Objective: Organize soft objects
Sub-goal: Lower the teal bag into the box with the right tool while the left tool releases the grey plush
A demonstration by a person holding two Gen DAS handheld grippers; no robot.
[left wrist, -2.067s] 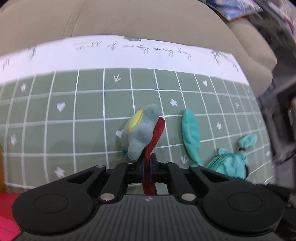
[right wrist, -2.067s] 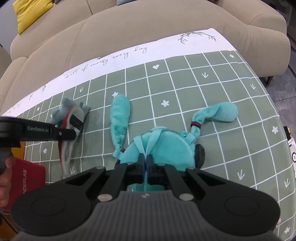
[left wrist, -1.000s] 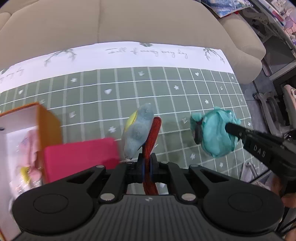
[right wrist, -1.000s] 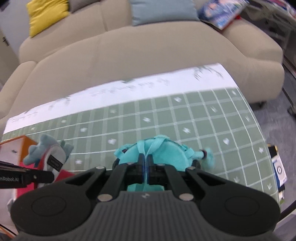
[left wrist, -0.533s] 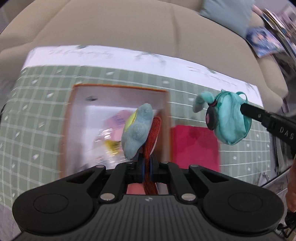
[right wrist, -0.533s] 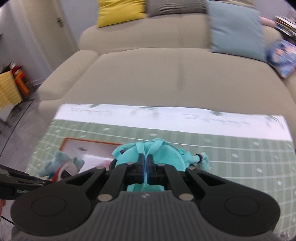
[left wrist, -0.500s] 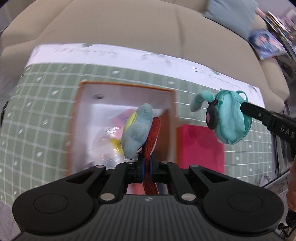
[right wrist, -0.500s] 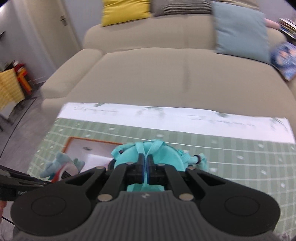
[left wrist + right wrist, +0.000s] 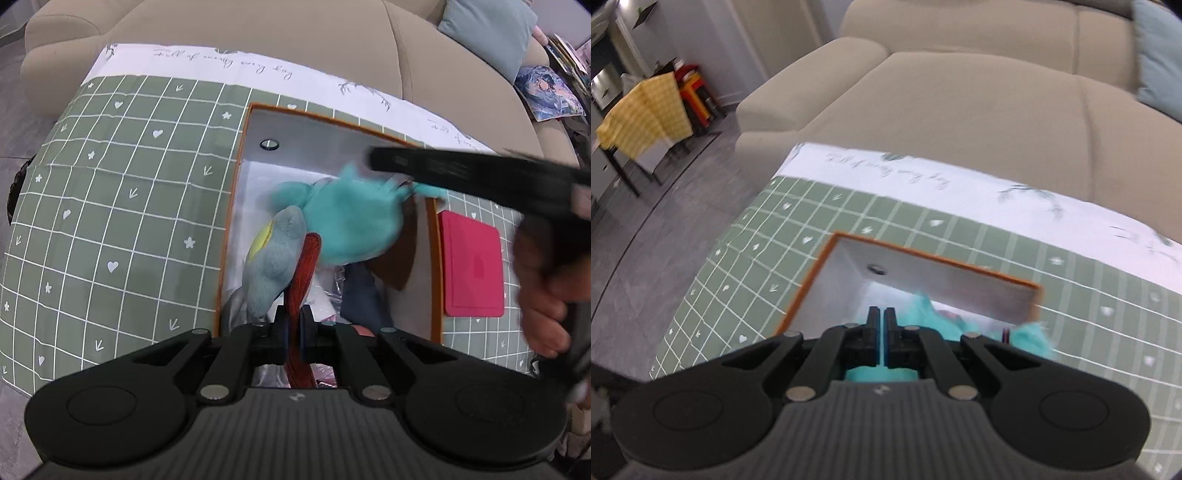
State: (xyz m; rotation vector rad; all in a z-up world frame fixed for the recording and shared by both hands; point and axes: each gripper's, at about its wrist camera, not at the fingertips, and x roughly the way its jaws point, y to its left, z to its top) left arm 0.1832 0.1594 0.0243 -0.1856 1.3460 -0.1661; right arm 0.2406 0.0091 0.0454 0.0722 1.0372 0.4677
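Observation:
My left gripper [image 9: 293, 325] is shut on the red strap [image 9: 304, 273] of a grey-blue plush toy [image 9: 275, 258] with a yellow patch, held above an open orange-rimmed box [image 9: 232, 206] with white inner walls. My right gripper [image 9: 373, 160] reaches in from the right, blurred, with a teal plush backpack [image 9: 351, 221] hanging from its tip over the same box, just behind the grey toy. In the right wrist view the right gripper [image 9: 881, 332] is shut, teal plush [image 9: 938, 321] shows under its fingers, and the box [image 9: 812, 280] lies below.
A flat pink-red pad [image 9: 471, 266] lies right of the box on the green grid tablecloth [image 9: 129, 206]. Dark blue cloth [image 9: 360, 295] and plastic packets lie inside the box. A hand [image 9: 546, 295] holds the right gripper. A beige sofa [image 9: 979, 110] stands behind the table.
Both grippers have carried their toys leftward over the table. The teal backpack, earlier out to the right beyond the box, now hangs over its opening close to the grey toy.

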